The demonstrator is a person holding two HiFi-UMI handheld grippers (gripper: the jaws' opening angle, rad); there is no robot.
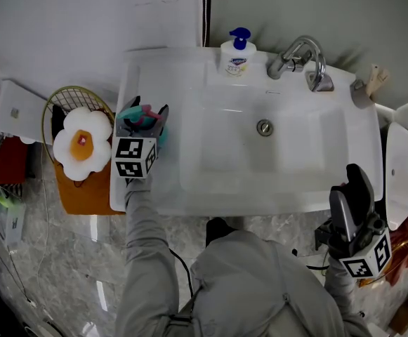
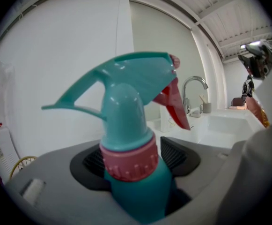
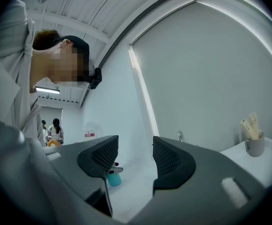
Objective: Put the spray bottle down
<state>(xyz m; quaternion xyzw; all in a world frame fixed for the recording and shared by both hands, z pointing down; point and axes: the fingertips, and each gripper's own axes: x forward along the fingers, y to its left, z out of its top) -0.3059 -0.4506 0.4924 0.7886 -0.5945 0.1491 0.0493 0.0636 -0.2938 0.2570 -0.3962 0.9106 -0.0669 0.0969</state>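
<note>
Presently the left hand-held gripper (image 1: 145, 115) is clenched on the teal plastic spray bottle (image 2: 126, 125). Its ribbed pads press the neck just under the pink collar, and the bottle stands upright with its red trigger pointing toward the basin. From the head view the bottle is over the flat left ledge of the white ceramic sink (image 1: 151, 76), near the outer edge. In the right gripper view its teal base appears low on that white surface, but I cannot say for sure whether it touches already. The right hand-held gripper (image 3: 136, 156) has its jaws apart with nothing between them, and it is held well apart from the bottle, off the front right corner of the sink. I judge that the step in hand is the setting down itself, close to its end. The next move asks to bring the base flat on the ledge, not too near the rim, then to open the jaws and draw the gripper away without catching the trigger or the collar, since a tall light bottle can tip easily.
</note>
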